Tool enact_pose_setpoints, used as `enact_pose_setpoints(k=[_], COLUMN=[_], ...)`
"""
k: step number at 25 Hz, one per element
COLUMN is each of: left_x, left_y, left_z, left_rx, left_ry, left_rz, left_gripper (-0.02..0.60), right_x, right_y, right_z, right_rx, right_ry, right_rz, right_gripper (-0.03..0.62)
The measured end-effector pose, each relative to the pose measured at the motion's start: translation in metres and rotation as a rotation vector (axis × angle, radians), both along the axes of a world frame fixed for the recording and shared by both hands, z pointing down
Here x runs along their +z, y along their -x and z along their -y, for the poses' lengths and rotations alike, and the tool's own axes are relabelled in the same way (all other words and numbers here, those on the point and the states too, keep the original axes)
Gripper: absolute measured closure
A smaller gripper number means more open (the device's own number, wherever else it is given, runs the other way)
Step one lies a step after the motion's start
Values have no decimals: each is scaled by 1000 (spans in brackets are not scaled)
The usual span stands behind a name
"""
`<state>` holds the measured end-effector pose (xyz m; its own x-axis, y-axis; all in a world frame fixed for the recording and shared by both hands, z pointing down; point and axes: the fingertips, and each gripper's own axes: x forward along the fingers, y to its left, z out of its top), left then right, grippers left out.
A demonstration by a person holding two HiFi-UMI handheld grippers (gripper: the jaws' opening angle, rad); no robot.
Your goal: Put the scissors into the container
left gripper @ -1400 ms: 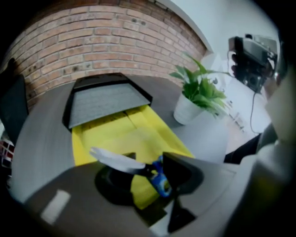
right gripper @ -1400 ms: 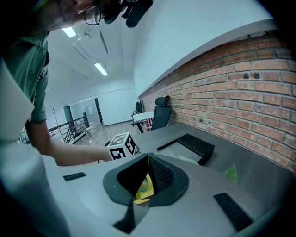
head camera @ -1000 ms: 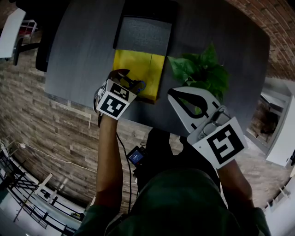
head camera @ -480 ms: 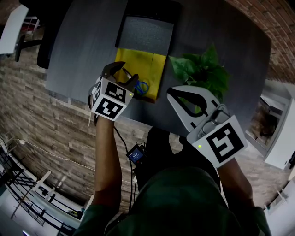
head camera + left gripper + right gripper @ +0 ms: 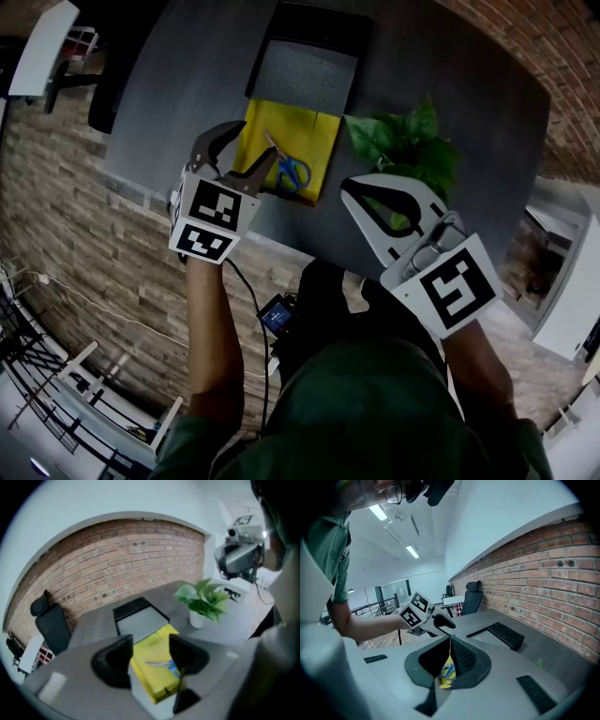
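Head view shows the scissors [image 5: 286, 169], blue-handled, lying flat on a yellow pad [image 5: 314, 131] near the front edge of the dark grey surface [image 5: 178, 84]. They are not in the container [image 5: 305, 70], a dark tray with a grey inside that sits just behind the pad, its near edge touching the pad's far edge. The left hand-held gripper [image 5: 258, 141] hangs over the pad's left part with its two dark jaws spread wide, just beside the scissors and holding nothing. Left gripper view confirms this: the left hand-held gripper [image 5: 150, 644] has a clear gap between its jaws, and through that gap the scissors [image 5: 164, 665] rest on the yellow pad [image 5: 152, 679], apart from both jaws, with the container [image 5: 138, 620] beyond and a potted plant [image 5: 204, 602] to the right. In the head view the right hand-held gripper [image 5: 356, 189] is held near the front edge beside the potted plant [image 5: 408, 141], well to the right of the scissors. Right gripper view shows the right hand-held gripper [image 5: 450, 641] with its jaw tips pressed together and nothing gripped; the scissors [image 5: 448, 671] show only as a small blue shape far below the jaws.
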<state>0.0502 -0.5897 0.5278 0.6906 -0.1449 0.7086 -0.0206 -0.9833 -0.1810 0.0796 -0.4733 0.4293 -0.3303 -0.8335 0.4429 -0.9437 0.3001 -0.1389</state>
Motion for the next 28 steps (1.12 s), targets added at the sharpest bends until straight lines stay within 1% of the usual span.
enact_pose_setpoints(k=[3,6,7,8,10,12,13,16,20,24,28], left_x=[-29,-56,-66,-76,-98,-122,-134,-168,-204,-237,-263], left_y=[5,13,16,18,22,26,27,28,36,45,53], left_z=[-9,-24,-30,-37,-52,-68,-77,-101,-133,-165,-196], left_rx=[-14,-11,-11,-11,-10,-12,-13,-10,-18,-50,-89], left_ry=[-19,-38,-48,-57,-70,-82,-89,-120,-155,-159,-164], left_rz=[-56,-87,-99,-113,-146,-185,-207,-264,-305,-367,-419], left_gripper=[347,353,367,394,484,556,577,578,578,578,578], right_x=[-9,-20,-24,-28,-37,-48,-54,-74,-101,-126,-148], right_y=[1,3,3,3,4,5,5,5,1,0,0], right_z=[-7,-17,-20,-25,-34,-44,-50,-67,-90,-116,-138], right_rx=[-14,-23,-26,-32,-44,-57,-65,-84,-100,-127,-169], right_ry=[-25,-48,-57,-66,-85,-104,-114,-144,-190,-231,-288], right_rz=[-6,-7,-8,-9,-13,-14,-14,-10,10,12,-10], right_gripper=[588,588,588,588,588,588,588,589,589,589,589])
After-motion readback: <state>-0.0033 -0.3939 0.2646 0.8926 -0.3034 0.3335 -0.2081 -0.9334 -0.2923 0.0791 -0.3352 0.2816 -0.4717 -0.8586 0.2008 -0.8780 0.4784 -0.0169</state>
